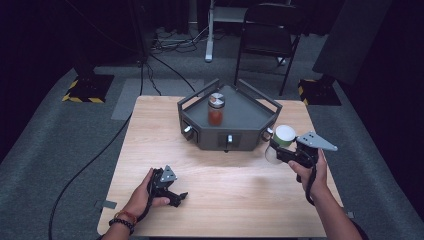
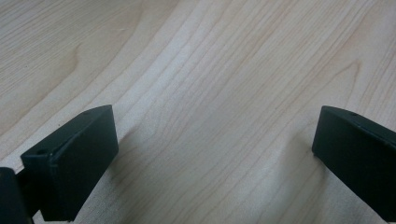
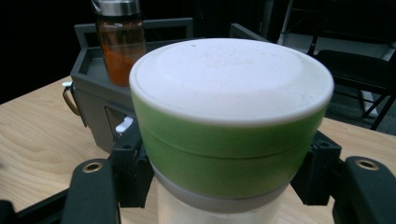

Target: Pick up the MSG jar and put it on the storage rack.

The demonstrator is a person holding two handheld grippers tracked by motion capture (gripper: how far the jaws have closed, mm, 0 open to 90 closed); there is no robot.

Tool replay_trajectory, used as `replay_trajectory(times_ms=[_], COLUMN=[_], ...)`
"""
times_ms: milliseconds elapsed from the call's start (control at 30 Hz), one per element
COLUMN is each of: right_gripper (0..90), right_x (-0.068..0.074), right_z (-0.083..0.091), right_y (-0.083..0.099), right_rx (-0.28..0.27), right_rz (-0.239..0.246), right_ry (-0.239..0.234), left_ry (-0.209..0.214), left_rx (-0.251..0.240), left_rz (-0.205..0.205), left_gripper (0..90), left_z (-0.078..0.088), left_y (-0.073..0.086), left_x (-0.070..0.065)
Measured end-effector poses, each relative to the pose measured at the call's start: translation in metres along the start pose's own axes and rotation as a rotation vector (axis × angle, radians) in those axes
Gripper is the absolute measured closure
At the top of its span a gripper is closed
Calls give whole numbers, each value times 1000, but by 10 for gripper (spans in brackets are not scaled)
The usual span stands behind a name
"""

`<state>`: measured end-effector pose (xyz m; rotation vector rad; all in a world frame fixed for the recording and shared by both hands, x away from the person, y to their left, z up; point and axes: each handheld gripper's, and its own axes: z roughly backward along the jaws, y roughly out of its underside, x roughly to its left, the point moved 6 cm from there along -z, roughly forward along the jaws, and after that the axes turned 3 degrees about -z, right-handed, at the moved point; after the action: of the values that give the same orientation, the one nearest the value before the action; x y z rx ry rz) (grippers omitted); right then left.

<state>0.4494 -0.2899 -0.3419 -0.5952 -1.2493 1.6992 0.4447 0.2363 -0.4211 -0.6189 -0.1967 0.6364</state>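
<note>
My right gripper (image 1: 278, 151) is shut on a jar with a green-and-white lid (image 1: 283, 135), holding it off the table just right of the dark grey rack (image 1: 240, 117). In the right gripper view the jar (image 3: 231, 121) stands upright between the jaws and fills the foreground. A spice jar of orange-red powder with a silver cap (image 1: 216, 109) stands on top of the rack, and shows again behind the lid (image 3: 119, 39). My left gripper (image 1: 179, 197) rests low on the table near the front left, its jaws wide open over bare wood (image 2: 210, 116).
The rack (image 3: 98, 100) has small handled drawers along its front faces (image 1: 229, 140). A folding chair (image 1: 270, 35), stand bases and cables lie on the grey carpet beyond the wooden table (image 1: 165, 150).
</note>
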Motion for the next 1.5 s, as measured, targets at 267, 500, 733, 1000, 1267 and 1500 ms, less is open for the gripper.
replay_trajectory(times_ms=[267, 500, 733, 1000, 1267, 1500], right_gripper=[343, 343, 343, 343, 343, 343], right_x=[0, 1, 2, 3, 4, 4], right_z=[-5, -10, -14, -21, -28, -37], right_y=[-19, -33, -51, -66, -79, -89], right_rx=[-7, -23, -37, -45, -60, -62], right_rz=[5, 7, 13, 27, 30, 34], right_ry=[10, 13, 17, 25, 28, 32], left_ry=[0, 1, 1, 2, 2, 2], left_rx=[0, 0, 0, 0, 1, 1], left_rz=[0, -1, -1, -1, -1, -1], left_gripper=[2, 2, 2, 2, 1, 2], left_z=[0, 0, 0, 0, 0, 0], left_y=[0, 0, 0, 0, 0, 0], left_x=[0, 0, 0, 0, 0, 0])
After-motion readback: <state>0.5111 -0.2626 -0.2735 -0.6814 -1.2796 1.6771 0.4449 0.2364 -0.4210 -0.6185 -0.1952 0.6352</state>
